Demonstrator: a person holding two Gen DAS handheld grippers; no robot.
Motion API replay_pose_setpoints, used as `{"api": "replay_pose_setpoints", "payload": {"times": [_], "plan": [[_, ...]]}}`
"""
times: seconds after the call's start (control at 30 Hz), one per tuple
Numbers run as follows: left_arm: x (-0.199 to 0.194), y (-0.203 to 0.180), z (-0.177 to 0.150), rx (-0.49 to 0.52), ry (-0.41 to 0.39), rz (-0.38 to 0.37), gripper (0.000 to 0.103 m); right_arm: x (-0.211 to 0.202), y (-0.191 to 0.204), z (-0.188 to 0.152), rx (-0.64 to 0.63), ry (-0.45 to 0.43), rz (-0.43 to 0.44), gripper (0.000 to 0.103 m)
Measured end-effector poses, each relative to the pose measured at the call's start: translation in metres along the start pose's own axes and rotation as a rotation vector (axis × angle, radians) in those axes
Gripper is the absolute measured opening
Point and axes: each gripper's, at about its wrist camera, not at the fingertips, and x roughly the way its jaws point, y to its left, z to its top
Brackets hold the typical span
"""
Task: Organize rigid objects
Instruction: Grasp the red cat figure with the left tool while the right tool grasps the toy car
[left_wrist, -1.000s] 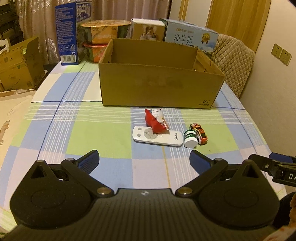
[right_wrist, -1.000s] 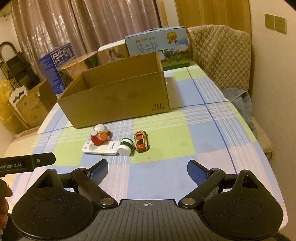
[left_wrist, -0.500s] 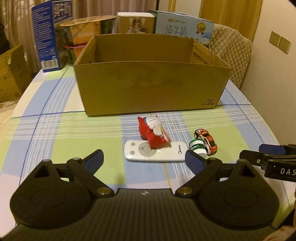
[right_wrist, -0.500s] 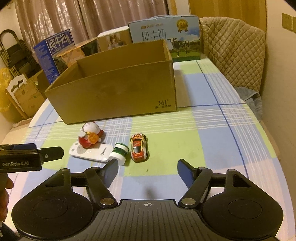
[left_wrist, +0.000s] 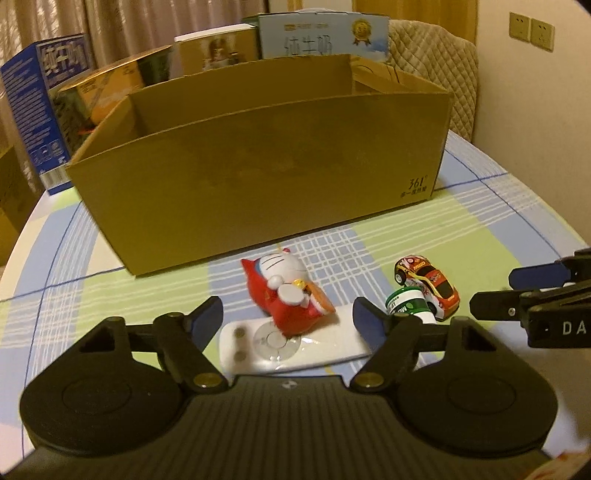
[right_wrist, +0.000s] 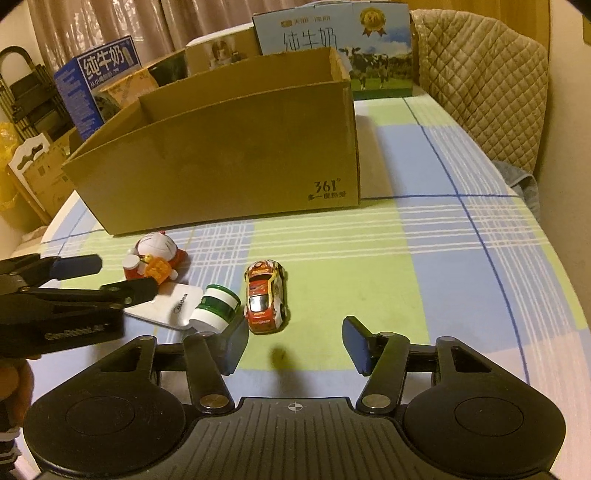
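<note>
Nothing appears sorted yet: the red cat figure (left_wrist: 286, 295) lies on the white remote (left_wrist: 291, 349), with the small green-and-white jar (right_wrist: 216, 308) and toy car (right_wrist: 266, 295) just beside them on the table (right_wrist: 424, 258), in front of the open cardboard box (left_wrist: 258, 177). The left gripper (left_wrist: 288, 317) hovers with fingers spread around the figure and remote. The right gripper (right_wrist: 293, 349) hangs spread near the car, so all four items are likely still to be boxed.

"361°" printed low on the cardboard box (right_wrist: 229, 162), "Midea" on the white remote (right_wrist: 173, 304), "纯牛奶" on both milk cartons (right_wrist: 332, 40) behind.
</note>
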Motion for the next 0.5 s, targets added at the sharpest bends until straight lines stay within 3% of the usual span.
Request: {"api": "replay_pose_setpoints", "payload": {"times": [0.33, 0.4, 0.5], "plan": [[0.021, -0.006, 0.002, 0.062, -0.010, 0.016, 0.048, 0.010, 0.000, 0.001, 0.010, 0.013, 0.013, 0.054], [0.021, -0.004, 0.003, 0.052, -0.006, 0.008, 0.037, 0.011, 0.000, 0.001, 0.006, 0.013, 0.015, 0.054], [0.015, 0.001, 0.003, 0.025, 0.008, 0.003, 0.036, 0.014, 0.003, 0.002, -0.007, 0.008, 0.022, 0.054]]}}
